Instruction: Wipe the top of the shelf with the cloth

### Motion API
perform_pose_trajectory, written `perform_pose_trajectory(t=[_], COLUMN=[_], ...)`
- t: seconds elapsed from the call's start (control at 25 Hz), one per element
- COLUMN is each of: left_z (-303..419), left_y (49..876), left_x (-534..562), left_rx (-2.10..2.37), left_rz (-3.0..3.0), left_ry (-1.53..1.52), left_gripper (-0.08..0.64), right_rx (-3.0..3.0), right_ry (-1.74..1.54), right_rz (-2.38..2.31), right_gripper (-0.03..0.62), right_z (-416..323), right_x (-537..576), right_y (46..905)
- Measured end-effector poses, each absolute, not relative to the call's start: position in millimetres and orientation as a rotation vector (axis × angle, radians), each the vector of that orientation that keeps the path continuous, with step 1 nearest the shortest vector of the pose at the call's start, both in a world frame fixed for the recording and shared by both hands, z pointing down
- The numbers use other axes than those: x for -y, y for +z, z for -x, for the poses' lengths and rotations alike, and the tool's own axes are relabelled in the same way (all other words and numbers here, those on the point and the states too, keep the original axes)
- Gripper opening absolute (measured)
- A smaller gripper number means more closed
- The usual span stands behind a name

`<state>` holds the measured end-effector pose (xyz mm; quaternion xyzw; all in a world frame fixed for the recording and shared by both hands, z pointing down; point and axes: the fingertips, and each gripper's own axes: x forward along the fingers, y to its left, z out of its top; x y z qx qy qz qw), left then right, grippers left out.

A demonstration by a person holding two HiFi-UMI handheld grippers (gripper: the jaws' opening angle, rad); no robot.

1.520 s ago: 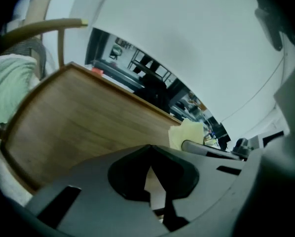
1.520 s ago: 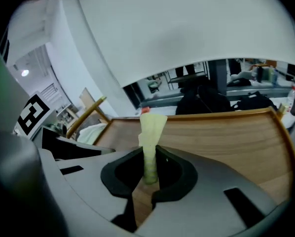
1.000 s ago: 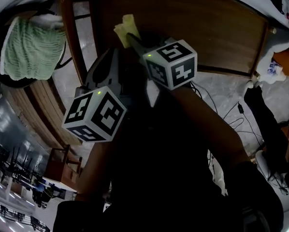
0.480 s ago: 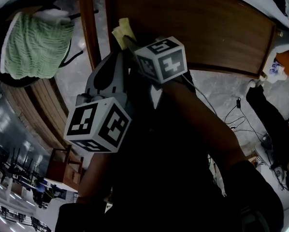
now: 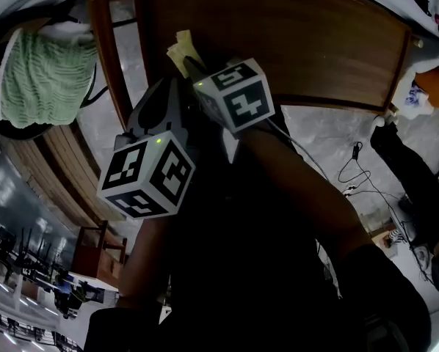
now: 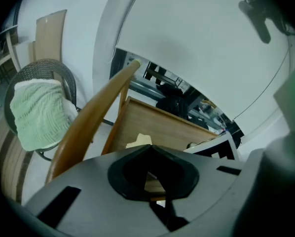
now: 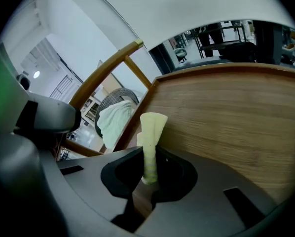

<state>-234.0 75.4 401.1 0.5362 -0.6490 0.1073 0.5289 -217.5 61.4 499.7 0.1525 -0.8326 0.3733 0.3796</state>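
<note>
A person's right gripper [image 5: 191, 64] clamps a pale yellow folded cloth [image 5: 179, 45] over the brown wooden top of the shelf [image 5: 307, 42], close to that top's left edge. In the right gripper view the two grey jaws of the right gripper [image 7: 148, 176] pinch the cloth [image 7: 152, 132] by its lower end, and the strip rises past the tips, fanning out at its free end. Behind it runs the grained wooden board of the shelf [image 7: 236, 117]. Whether the cloth touches the wood cannot be told from any view.

The left gripper [image 5: 163, 94] hangs just beside the right one, on its left, above pale stone-patterned floor between the shelf and a curved brown wooden rail [image 5: 106, 50]. In the left gripper view the left gripper [image 6: 148, 151] has its jaws drawn together with nothing between them; the cloth [image 6: 139, 141] shows just beyond their tips and the rail [image 6: 88, 122] sweeps past at left.

Each tool carries a white cube with black square markers, the left cube [image 5: 146, 176] nearer the camera than the right cube [image 5: 234, 97]. A ribbed light-green towel [image 5: 40, 75] lies in a round dark seat well to the left of the shelf, beyond the rail. Dark cables [image 5: 359, 171] trail across the floor at right.
</note>
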Motion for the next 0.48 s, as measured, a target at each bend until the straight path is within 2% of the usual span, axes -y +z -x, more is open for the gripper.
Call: perform_pose_trajectory(t=[0.28,0.48], left_z=[179,118], left_y=[434,456], left_x=[-62,-43], left_rx=[1.456,1.380], left_rz=[-1.299,-1.343], left_ry=[0.329,0.384], left_gripper=[0.011,0.011], right_rx=[2.120,2.100], right_ry=[0.907,0.914], right_rz=[-0.469,-0.556], right_gripper=[0.052,0.052], right_z=[159,90], right_x=[-35,-11], right_y=[499,500])
